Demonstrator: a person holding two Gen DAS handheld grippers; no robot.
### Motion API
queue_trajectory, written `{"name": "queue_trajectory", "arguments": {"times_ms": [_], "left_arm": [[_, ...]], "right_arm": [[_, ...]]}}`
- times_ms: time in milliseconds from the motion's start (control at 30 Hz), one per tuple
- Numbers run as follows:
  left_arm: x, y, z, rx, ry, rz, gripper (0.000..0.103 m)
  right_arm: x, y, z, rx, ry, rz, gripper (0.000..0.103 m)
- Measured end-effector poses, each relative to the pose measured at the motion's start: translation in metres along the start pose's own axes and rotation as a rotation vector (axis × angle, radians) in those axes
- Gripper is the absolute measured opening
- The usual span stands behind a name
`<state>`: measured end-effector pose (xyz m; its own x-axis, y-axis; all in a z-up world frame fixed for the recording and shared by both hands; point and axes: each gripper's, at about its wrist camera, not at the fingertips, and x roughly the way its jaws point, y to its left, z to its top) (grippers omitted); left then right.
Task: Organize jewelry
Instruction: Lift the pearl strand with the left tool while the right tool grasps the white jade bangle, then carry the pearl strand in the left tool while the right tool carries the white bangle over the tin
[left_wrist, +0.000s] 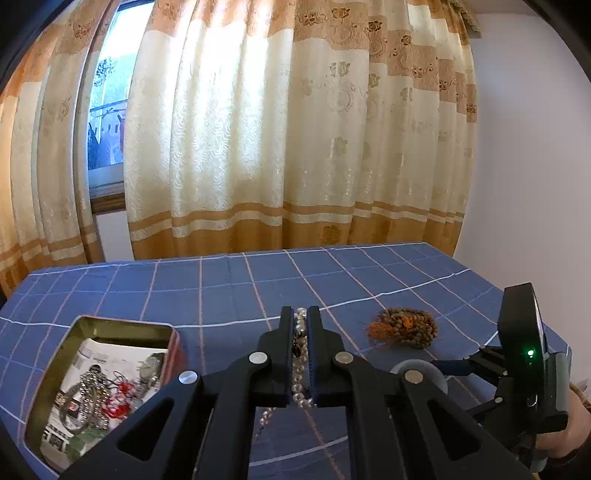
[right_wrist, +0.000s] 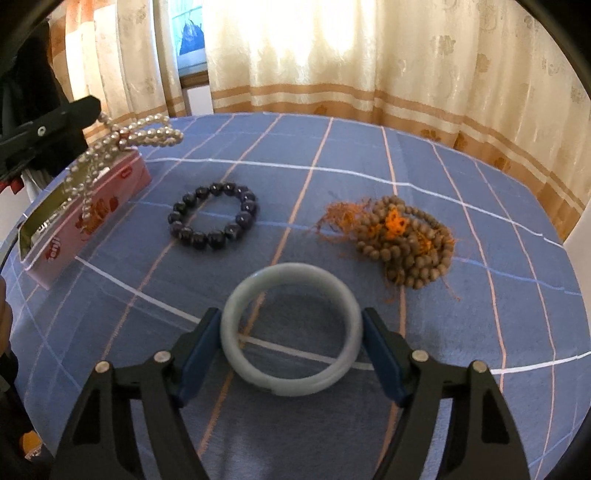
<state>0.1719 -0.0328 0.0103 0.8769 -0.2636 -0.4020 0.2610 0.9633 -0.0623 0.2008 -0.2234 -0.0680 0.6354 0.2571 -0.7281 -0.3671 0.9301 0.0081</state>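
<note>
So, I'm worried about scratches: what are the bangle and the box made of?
Bangle: looks like jade or glass, pale grey-green, smooth, glossy and slightly translucent. Box: seems a metal tin, with a shiny golden inner wall and a printed pink outside.

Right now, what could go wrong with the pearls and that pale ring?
The pearl necklace, pinched in the left gripper, dangles in loops above the tin; a strand might catch its rim or land outside. The bangle lies between the right gripper's jaws; being smooth and round, it could slip when squeezed.
</note>
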Motion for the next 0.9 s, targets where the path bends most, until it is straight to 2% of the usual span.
{"name": "queue_trajectory", "arguments": {"times_ms": [300, 533, 900], "left_arm": [[-0.022, 0.021, 0.016, 0.021, -0.03, 0.06, 0.006], [-0.041, 0.053, 0.027, 0.023, -0.047, 0.153, 0.006], [-0.043, 0.109, 0.018, -0.032, 0.001, 0.284, 0.006]], "right_arm": [[-0.009, 0.026, 0.028, -0.038, -0.077, 0.035, 0.078], [-0.017, 0.063, 0.063, -0.101, -0.155, 0.094, 0.078], [-0.016, 0.123, 0.103, -0.188, -0.234, 0.183, 0.078]]}}
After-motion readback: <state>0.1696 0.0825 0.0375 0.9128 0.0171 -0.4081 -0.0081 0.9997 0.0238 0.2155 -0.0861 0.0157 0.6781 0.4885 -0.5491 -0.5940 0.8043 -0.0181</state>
